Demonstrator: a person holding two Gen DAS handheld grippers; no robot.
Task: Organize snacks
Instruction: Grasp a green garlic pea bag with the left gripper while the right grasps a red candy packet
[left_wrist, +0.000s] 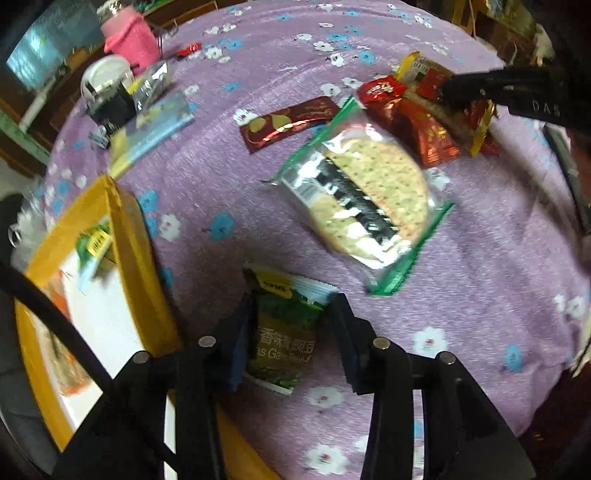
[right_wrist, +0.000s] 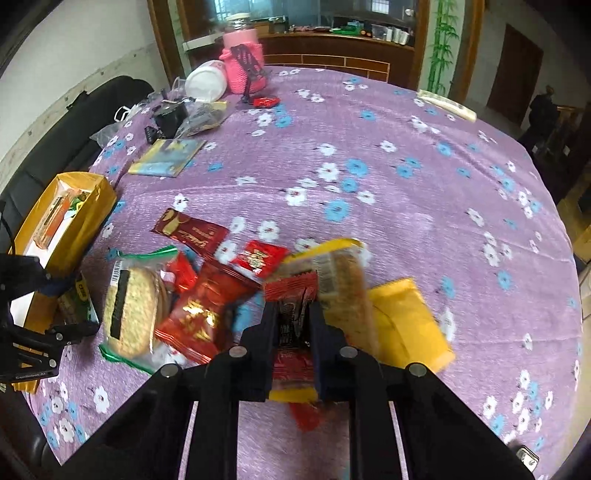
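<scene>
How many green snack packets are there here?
2. One green packet is between the left gripper's fingers; another sits inside the yellow box. More may be hidden there.

We see a round tabletop (right_wrist: 388, 206) under a purple cloth with white and blue flowers. On it near us lie a clear zip bag of round crackers (right_wrist: 133, 317), a dark red chocolate sachet (right_wrist: 190, 230), a heap of red snack wrappers (right_wrist: 207, 299), a yellow packet (right_wrist: 406, 325) and a green pea snack packet (left_wrist: 286, 328). An open yellow box (right_wrist: 79, 218) stands at the left edge. Farther back rest a blue and yellow booklet (right_wrist: 166, 157), a small black box (right_wrist: 170, 116), a white lid (right_wrist: 207, 83) and a pink knitted jar cover (right_wrist: 245, 64).
</scene>
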